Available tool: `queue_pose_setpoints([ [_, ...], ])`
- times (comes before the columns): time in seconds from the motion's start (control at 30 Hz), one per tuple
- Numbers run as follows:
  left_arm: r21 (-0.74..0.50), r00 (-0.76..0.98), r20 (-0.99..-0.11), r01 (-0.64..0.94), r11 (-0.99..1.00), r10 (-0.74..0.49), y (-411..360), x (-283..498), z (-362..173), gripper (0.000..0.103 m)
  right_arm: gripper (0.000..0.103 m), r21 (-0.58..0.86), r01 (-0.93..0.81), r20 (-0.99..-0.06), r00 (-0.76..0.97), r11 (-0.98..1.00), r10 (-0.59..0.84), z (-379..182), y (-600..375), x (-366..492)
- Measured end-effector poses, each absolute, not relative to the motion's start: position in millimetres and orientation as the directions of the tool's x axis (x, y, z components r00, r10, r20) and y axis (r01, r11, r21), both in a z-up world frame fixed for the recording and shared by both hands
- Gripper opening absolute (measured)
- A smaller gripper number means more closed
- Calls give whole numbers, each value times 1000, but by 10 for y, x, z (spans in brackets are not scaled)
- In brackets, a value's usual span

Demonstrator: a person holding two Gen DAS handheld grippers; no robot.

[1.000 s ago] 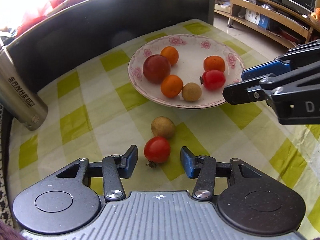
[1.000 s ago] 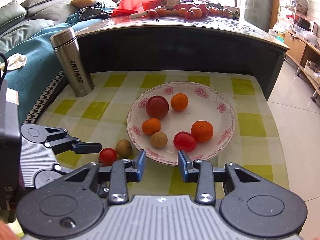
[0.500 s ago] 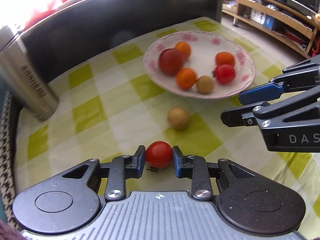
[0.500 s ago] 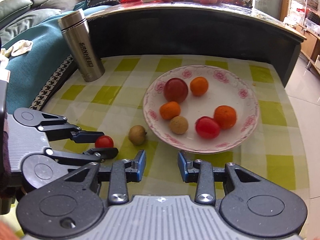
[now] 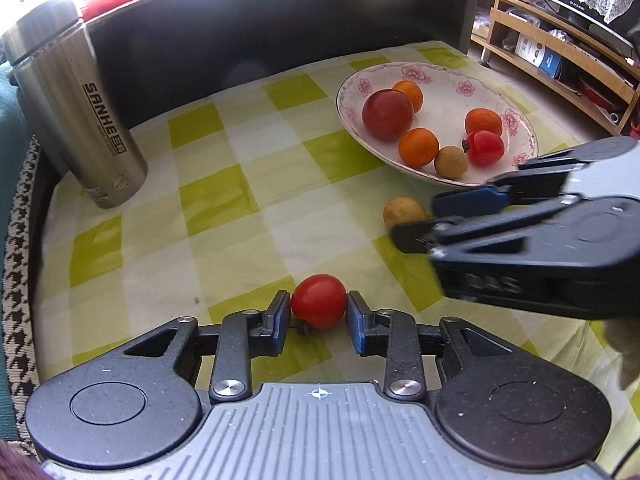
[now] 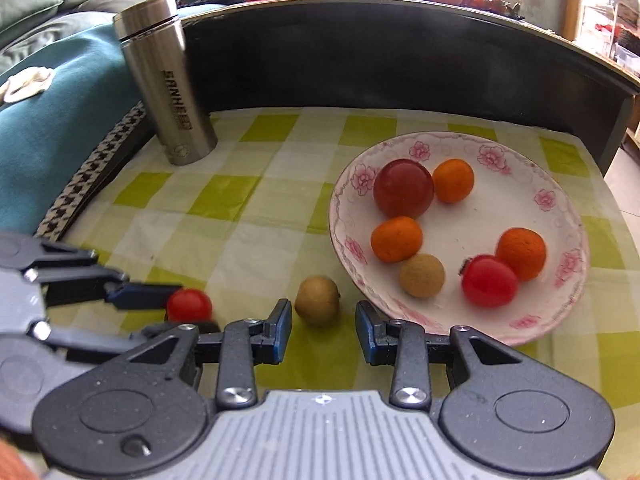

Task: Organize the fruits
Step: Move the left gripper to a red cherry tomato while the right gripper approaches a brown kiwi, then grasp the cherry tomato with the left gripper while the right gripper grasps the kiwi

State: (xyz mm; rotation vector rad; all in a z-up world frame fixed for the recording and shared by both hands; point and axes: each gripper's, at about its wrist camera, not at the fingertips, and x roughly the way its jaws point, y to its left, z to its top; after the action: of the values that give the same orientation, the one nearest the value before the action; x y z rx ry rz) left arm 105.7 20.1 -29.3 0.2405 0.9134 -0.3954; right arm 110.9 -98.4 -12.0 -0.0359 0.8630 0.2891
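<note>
My left gripper [image 5: 318,317] is shut on a small red tomato [image 5: 319,306] just over the green-checked cloth; the same left gripper [image 6: 191,309] and tomato [image 6: 189,305] show at the lower left of the right wrist view. My right gripper [image 6: 322,322] is open, with a brown round fruit [image 6: 318,306] on the cloth between its fingertips. From the left wrist view, that right gripper [image 5: 416,220] reaches in from the right beside the brown fruit [image 5: 402,211]. The flowered plate [image 6: 500,200] [image 5: 448,100] holds a dark red fruit, three oranges, a brown fruit and a red tomato.
A steel flask [image 5: 80,108] [image 6: 168,80] stands at the cloth's back left corner. A dark raised ledge [image 6: 360,48] runs behind the cloth, with more fruit on top. A teal sofa [image 6: 60,120] lies to the left, a wooden shelf [image 5: 560,52] to the right.
My left gripper closed on the tomato and drew back from the plate. My right gripper moved left, so the brown fruit on the cloth now sits between its open fingers.
</note>
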Motion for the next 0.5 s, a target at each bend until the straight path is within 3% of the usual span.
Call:
queue_pose_setpoints([
  [0.13, 34, 549, -802, 435, 900, -235, 210, 1049, -297, 40, 39, 67, -239, -749, 630, 969, 208, -152, -872, 1166],
  [0.23, 27, 554, -798, 429, 903, -239, 206, 1053, -303, 39, 31, -12, -257, -756, 635, 966, 160, -154, -800, 1117],
  [0.5, 3, 537, -792, 479, 878, -290, 79, 964, -286, 37, 30, -28, -223, -779, 615, 974, 118, 48, -1109, 815],
])
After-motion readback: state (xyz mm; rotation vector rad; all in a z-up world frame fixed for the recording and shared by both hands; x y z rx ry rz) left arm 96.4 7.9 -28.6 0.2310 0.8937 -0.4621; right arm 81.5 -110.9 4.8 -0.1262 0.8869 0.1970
